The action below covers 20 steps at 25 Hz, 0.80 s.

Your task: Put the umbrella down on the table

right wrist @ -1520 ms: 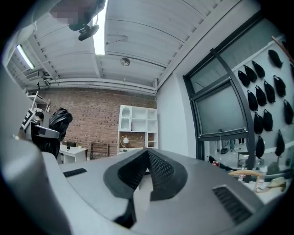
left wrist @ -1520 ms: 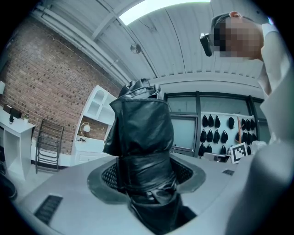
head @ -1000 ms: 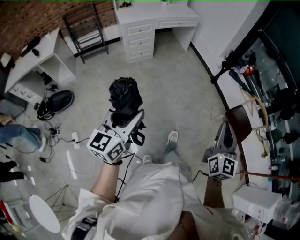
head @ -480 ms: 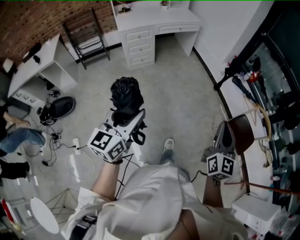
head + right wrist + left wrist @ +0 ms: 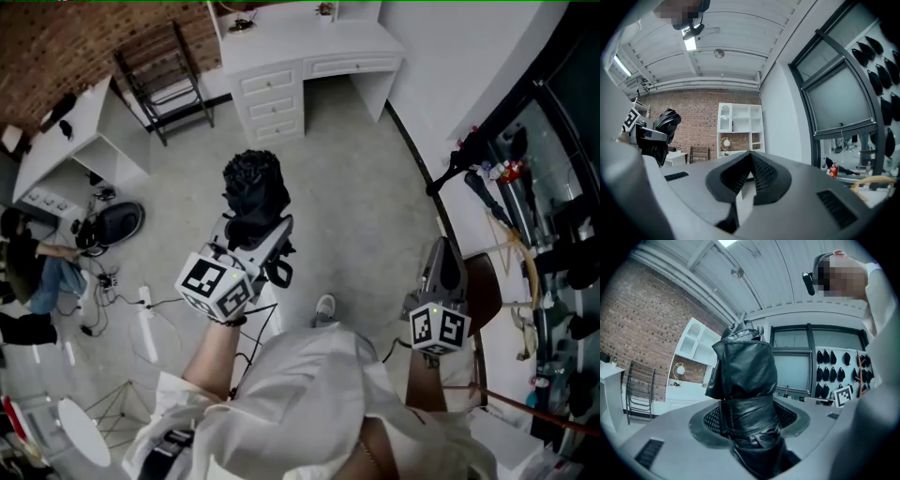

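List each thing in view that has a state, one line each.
umbrella: folded and strapped shut, held in the air, not yet put down.
left gripper: shut on the umbrella.
right gripper: jaws together, nothing between them.
desk drawers: all closed.

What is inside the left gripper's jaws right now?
A folded black umbrella, strapped shut, stands clamped in the left gripper. Its lower end is hidden below the jaws.

The head view looks steeply down onto the floor (image 5: 366,206), left gripper (image 5: 253,225) and right gripper (image 5: 442,258). Each gripper view looks level, close along its own jaws; both catch the brick wall (image 5: 642,329).
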Motion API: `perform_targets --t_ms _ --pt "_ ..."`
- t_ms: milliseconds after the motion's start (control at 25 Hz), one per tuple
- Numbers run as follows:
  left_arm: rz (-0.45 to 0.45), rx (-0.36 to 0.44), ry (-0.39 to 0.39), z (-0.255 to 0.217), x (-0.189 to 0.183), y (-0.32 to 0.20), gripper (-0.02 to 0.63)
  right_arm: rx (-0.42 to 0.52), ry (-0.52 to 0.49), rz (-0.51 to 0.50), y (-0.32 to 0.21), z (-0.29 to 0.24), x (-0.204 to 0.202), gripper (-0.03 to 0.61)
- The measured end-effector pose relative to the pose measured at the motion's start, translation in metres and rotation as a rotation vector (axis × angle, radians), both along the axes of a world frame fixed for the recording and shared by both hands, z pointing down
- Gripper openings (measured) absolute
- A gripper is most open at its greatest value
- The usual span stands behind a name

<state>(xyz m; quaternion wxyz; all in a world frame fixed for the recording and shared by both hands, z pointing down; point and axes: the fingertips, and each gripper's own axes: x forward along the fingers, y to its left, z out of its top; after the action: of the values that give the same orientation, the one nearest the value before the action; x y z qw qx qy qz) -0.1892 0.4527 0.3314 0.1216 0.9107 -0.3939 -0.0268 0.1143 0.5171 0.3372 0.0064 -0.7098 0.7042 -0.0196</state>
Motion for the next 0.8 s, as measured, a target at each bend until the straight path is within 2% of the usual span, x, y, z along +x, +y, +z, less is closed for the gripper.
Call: perform_targets --t_ms 520,800 --pt "-0.020 0.009 -0.025 -0.003 0.052 -0.050 0.273 -0.003 -0.015 -0.027 -0.055 0.008 0.056 0.018" --pt "-0.021 0.002 -0.032 -0.002 0.059 -0.066 0.273 -0.007 -0.024 -0.025 -0.071 0.013 0.065 0.018"
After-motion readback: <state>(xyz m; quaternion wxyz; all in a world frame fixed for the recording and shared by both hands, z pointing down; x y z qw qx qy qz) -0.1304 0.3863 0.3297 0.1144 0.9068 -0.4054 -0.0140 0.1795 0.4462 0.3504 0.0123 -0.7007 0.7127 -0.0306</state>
